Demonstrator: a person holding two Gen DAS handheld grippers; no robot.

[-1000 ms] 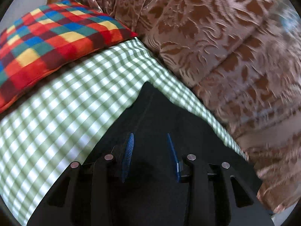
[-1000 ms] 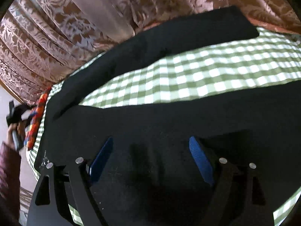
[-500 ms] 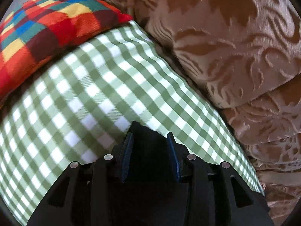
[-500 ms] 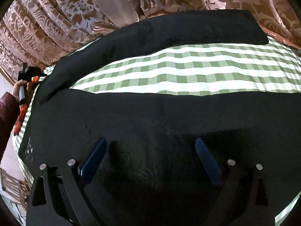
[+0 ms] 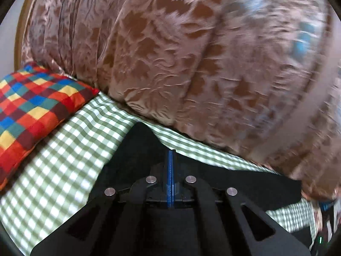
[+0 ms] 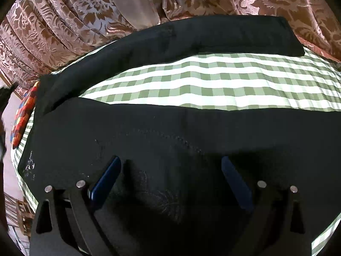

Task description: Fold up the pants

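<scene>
Lying spread over the green-and-white checked cloth, the black pants have their two legs running apart, with a wedge of bare check between them; the far leg follows the cloth's far edge, close under the brown patterned curtain, and the near leg crosses the cloth toward its right edge. The right gripper hangs above the broad part of the pants near the cloth's near edge, its blue pads spread wide to either side of the dark fabric; whether their tips touch the fabric cannot be told, and nothing is pinched between them. In the left wrist view the left gripper has just been closing, and its two blue pads now meet flat against each other with no gap. A corner of the pants lies on the cloth just ahead of and below the closed tips, near the cloth's far edge by the curtain, but no fabric shows between the pads, so they seem to have closed on nothing. A bright multicoloured checked cushion rests at the cloth's left end.
</scene>
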